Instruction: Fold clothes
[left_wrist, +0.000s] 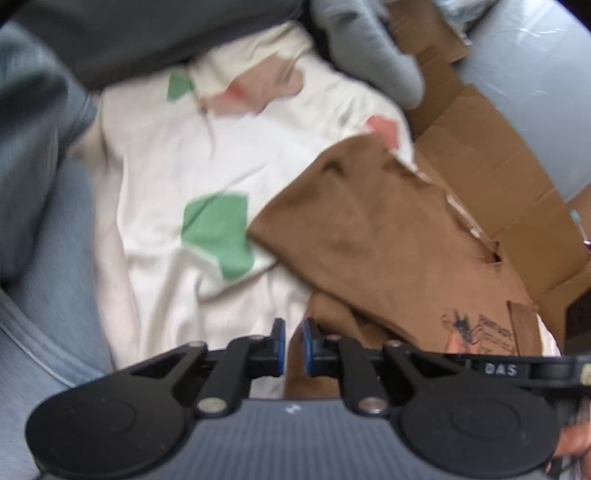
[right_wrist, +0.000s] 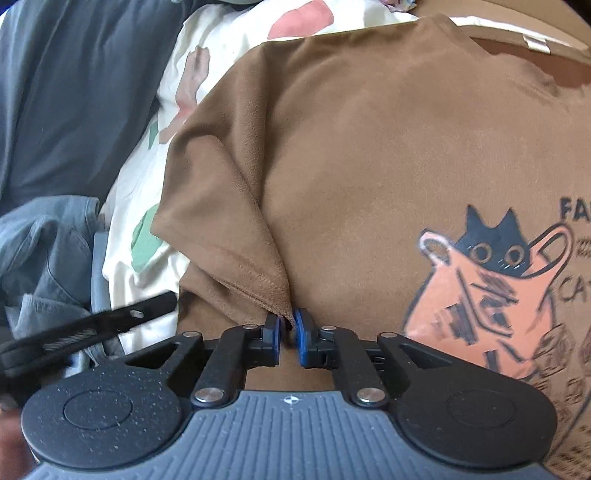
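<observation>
The brown T-shirt (right_wrist: 369, 166) is spread print-up on a white patterned sheet (left_wrist: 177, 155). The right tongs (right_wrist: 290, 332) are nearly closed, pinching the sleeve hem (right_wrist: 273, 291), apparently so the sleeve can be folded inward. The left tongs (left_wrist: 293, 345) are held slightly parted at the shirt's edge; whether cloth is gripped cannot be told.
</observation>
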